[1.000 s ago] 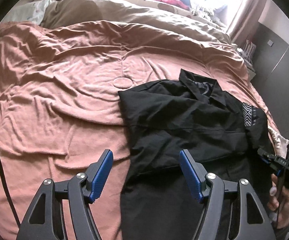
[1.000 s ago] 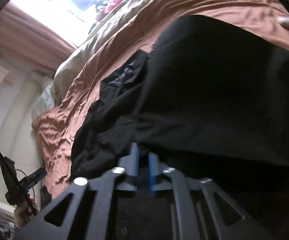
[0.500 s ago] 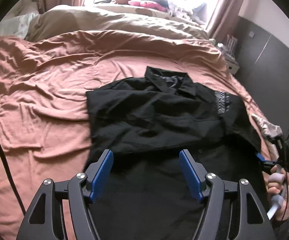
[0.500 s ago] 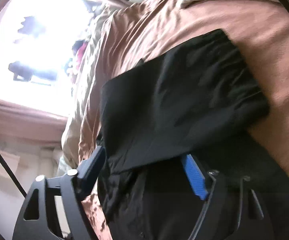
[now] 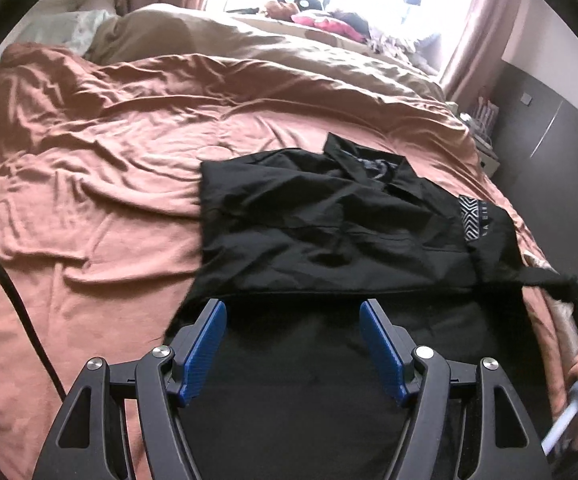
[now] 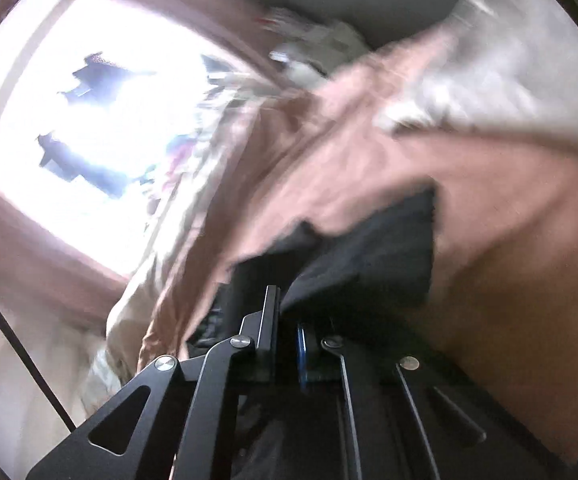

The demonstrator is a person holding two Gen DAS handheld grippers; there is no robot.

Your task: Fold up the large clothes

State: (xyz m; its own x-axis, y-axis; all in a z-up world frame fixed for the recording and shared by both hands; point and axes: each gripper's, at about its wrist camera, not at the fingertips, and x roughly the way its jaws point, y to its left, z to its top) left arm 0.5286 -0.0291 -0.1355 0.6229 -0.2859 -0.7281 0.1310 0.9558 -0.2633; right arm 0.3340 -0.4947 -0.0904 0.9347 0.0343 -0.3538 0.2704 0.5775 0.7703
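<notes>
My left gripper (image 5: 293, 344) hangs open above the black shirt (image 5: 329, 232); my right gripper (image 6: 287, 320), clamped on its right sleeve, sits nearer that fold.

Bed (image 5: 101, 184) with a black shirt (image 5: 329, 220) spread on its rust-brown cover

The bed's cover (image 5: 89, 152) is wrinkled all over, with deeper creases toward the left edge. The black shirt lies directly on it near the right edge, collar toward the far end, one sleeve folded across the front, a patterned label showing by the right shoulder. A beige duvet (image 5: 289, 60) is bunched along the far end of the bed, a pale pillow (image 5: 69, 28) sits at the far left corner, and a black cable (image 5: 17, 300) crosses the cover near the left edge.
</notes>
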